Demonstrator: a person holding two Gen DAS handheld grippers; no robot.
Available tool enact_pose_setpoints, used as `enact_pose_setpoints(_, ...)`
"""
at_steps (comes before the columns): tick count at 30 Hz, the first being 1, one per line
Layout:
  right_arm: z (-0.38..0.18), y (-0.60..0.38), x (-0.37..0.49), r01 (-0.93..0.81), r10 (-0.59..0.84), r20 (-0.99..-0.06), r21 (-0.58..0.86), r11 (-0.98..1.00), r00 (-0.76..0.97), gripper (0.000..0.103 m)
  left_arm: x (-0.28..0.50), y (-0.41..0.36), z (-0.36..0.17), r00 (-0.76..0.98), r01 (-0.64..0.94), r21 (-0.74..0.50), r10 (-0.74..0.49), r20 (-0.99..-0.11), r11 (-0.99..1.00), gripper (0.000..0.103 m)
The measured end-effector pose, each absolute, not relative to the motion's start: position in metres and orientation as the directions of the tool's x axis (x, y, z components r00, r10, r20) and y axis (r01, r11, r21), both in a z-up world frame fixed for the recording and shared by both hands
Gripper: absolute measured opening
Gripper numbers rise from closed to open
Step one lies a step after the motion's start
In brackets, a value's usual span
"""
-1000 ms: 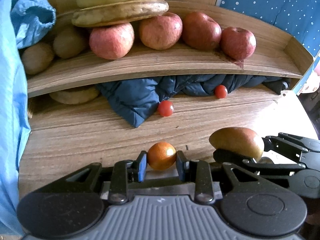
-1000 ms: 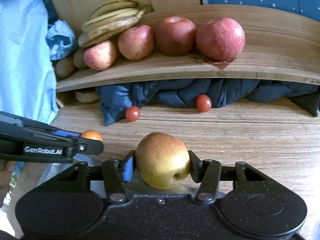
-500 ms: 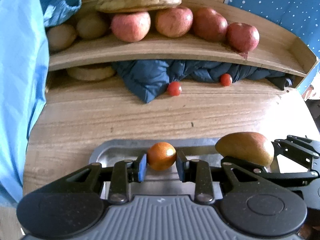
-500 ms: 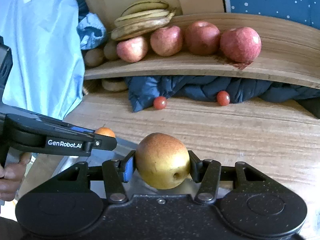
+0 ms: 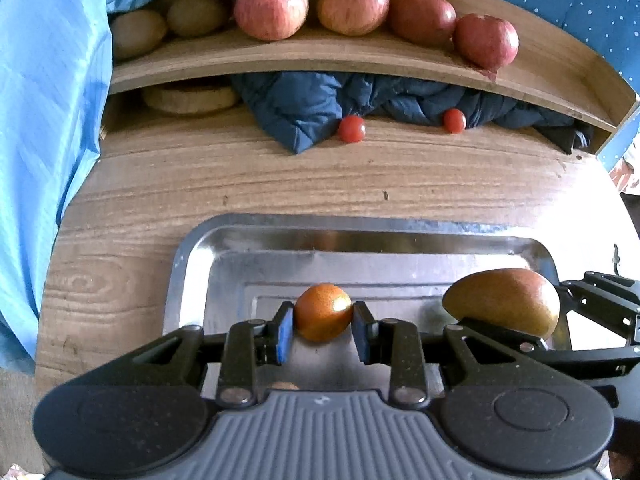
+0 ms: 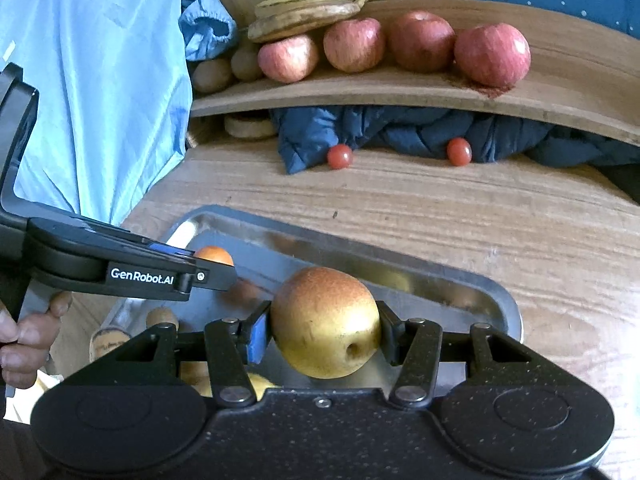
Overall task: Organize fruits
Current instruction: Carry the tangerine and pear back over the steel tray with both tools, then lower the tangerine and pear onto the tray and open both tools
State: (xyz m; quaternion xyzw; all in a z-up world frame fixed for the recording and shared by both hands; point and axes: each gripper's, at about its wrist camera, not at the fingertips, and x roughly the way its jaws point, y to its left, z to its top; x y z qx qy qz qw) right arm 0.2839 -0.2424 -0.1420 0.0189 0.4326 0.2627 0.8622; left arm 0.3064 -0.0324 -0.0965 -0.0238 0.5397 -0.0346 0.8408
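Carrying Two Fruits Over the Tray

Holding: left gripper (image 5: 323, 330), fingers pinching a small orange (image 5: 323, 312) at its sides. Right gripper (image 6: 324, 338), fingers clamped on a pear (image 6: 326, 322), wider set to suit the larger fruit. Both fruits sit firmly between the pads and hang above a metal tray (image 5: 188, 256) on the table (image 5: 360, 184). Neither has been set down.

Tray contents: the far half is bare in the left wrist view. The right wrist view shows a few yellowish and tan shapes near the tray's close edge, under the grippers; they are partly hidden, and it cannot be told what they are.

Shelf (image 6: 400, 92) at the back, upper level: four apples (image 6: 354, 44) in a row, bananas (image 6: 308, 4) resting on top at the left end, two brownish fruits, perhaps kiwis (image 6: 212, 74), at the far left. This level looks sorted already.

Loose items: two cherry tomatoes (image 6: 340, 156), well apart from each other, lying on the table just at the edge of a dark blue jacket (image 6: 400, 128) stuffed under the shelf. Both untouched.

Other: a light blue sheet (image 6: 100, 80) hanging at the left; a person's hand (image 6: 28, 336) on the left gripper's handle.

Status, as judged: mid-task. Done: apples, bananas and brown fruits shelved. In hand: orange and pear, probably bound for the tray. Left: release of both, then the two tomatoes.
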Motion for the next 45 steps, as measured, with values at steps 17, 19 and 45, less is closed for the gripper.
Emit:
enact_pose_setpoints(17, -0.143, -0.257, 0.258, -0.382, 0.416, -0.754, 0.236, 0.894, 0.508, 0.057, 0.288, -0.043, -0.095, 0.410, 0.050, -0.052, -0.068, -0.909, 0.997, 0.034)
enact_pose_setpoints(19, -0.142, -0.259, 0.255, -0.379, 0.412, -0.752, 0.231, 0.896, 0.515, 0.056, 0.286, -0.044, -0.095, 0.411, 0.050, -0.050, -0.066, -0.909, 0.998, 0.034)
enact_pose_setpoints(45, -0.114, -0.288, 0.204, -0.378, 0.425, -0.694, 0.233, 0.896, 0.581, 0.090, 0.220, -0.044, -0.061, 0.507, -0.021, -0.056, -0.037, -0.861, 0.998, 0.079)
